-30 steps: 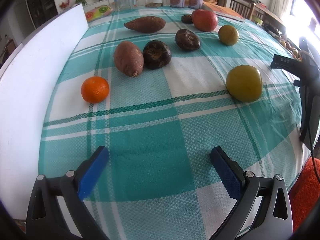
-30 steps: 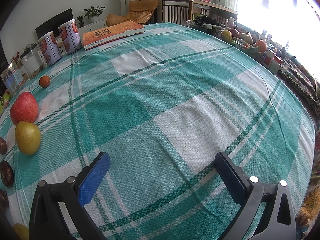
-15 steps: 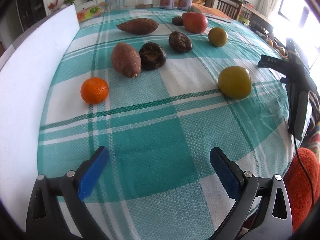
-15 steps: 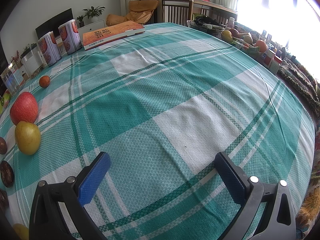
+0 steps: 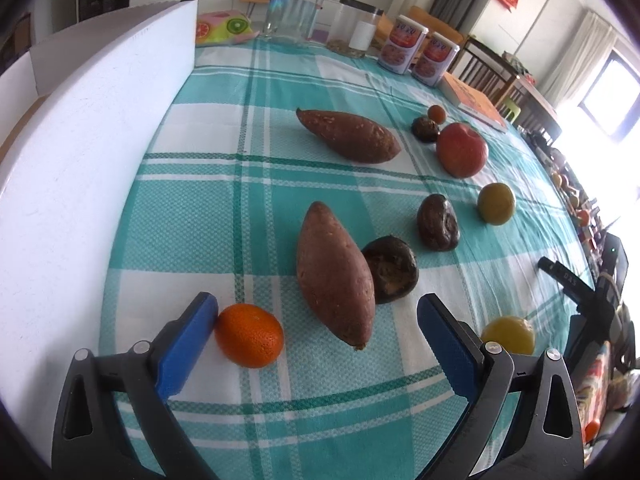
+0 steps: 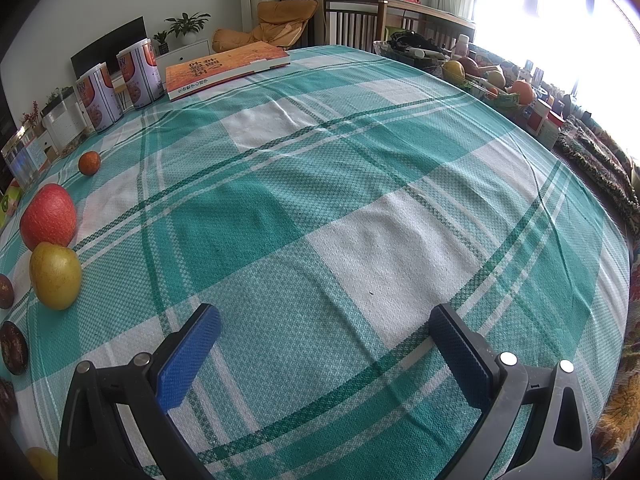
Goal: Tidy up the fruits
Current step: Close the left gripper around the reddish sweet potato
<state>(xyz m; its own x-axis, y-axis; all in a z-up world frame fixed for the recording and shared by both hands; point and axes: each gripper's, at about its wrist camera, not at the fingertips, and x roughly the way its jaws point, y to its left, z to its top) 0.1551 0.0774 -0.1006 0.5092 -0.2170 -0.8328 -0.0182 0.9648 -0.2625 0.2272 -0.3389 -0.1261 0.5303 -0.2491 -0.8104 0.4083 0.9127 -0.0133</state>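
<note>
Left wrist view: the left claw (image 5: 316,324) is seen wide open and low over the desk (image 5: 248,216), which is covered by a teal and white checked cloth; nothing is gripped. Its left blue pad (image 5: 186,350) lies just beside the mandarin (image 5: 249,335), and whether they touch cannot be told. Between the two pads the near tip of a sweet potato (image 5: 334,274) is found, with a dark wrinkled fruit (image 5: 391,269) touching its right side. A yellow-green fruit (image 5: 509,334) is partly hidden behind the right finger. At the right edge the right claw (image 5: 576,284) is seen from the side. A white board (image 5: 80,168) is stood along the left of the desk. Farther off, a second dark fruit (image 5: 437,222) and a smaller yellow-green fruit (image 5: 496,203) are laid, then a second sweet potato (image 5: 349,136), a red apple (image 5: 462,155), a third dark fruit (image 5: 425,129) and a small orange fruit (image 5: 436,113). At the far edge two tins (image 5: 418,54), two clear jars (image 5: 320,20) and a book (image 5: 478,100) are placed.

Right wrist view: the right claw (image 6: 324,350) is likewise held wide open and empty above a bare stretch of cloth. Along the left edge the yellow-green fruit (image 6: 55,275), the apple (image 6: 48,216) and the small orange fruit (image 6: 89,163) are seen, with the book (image 6: 224,68) beyond.
</note>
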